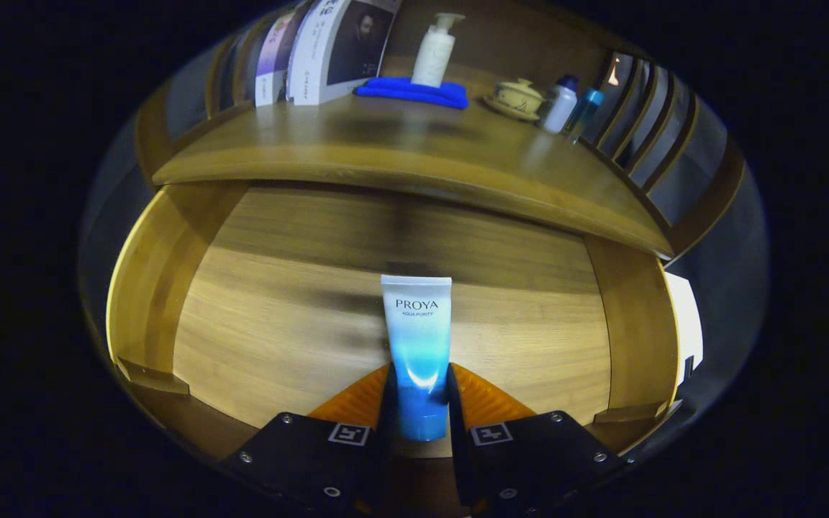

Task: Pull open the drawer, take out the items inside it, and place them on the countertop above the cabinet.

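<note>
Gripper view looks down into the open drawer (242, 288), where the tongs (420, 392) are closed on a pale-blue tube (416, 338), one finger pressed to each side of its lower end near the cap; the flat sealed end of the tube points away from the fingers, over the bare drawer floor; whether the tube has cleared the floor I cannot tell; the rest of the drawer floor in view holds nothing else. The surface (400, 155) above the cabinet overhangs the back of the drawer; on it stand some books (328, 50) at the far left, a pump bottle (434, 50) on a folded blue cloth (412, 92), a small lidded cup (517, 97) and two little bottles (569, 104) at the far right. The step in hand looks to be lifting the tube out and carrying it up to that surface; to do it well, keep the squeeze firm but gentle, since a soft tube gives under pressure and may slide; raise it straight until the far end clears the overhanging edge before moving forward, or the tip may catch under the lip; then aim for the bare front stretch of the surface, short of the cloth and bottles; lay it flat and only then let go.
</note>
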Action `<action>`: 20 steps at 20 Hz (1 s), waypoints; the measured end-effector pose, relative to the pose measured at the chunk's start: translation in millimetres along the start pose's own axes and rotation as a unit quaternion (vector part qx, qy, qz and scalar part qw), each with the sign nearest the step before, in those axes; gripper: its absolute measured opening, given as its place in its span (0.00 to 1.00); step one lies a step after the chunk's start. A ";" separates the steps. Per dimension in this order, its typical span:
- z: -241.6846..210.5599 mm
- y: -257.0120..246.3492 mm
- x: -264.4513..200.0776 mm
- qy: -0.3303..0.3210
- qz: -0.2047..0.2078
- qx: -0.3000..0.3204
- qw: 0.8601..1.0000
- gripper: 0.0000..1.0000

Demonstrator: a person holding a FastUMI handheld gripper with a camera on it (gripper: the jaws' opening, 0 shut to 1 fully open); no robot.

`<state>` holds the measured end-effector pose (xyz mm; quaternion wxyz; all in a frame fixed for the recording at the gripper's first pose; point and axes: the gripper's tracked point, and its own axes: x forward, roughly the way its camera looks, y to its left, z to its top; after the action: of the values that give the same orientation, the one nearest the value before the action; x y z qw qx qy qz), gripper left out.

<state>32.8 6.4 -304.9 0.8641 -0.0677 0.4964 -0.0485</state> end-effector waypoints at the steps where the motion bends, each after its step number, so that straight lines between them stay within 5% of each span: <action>1: 0.7 2.4 -8.0 -0.013 0.002 0.002 1.000 0.37; 9: 32.3 -11.1 -65.3 -0.099 -0.023 -0.004 0.995 0.37; 20: 133.3 -38.7 -97.5 -0.203 -0.014 0.057 0.977 0.36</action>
<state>98.4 -7.9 -149.2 0.9485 -0.0335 0.3064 -0.0738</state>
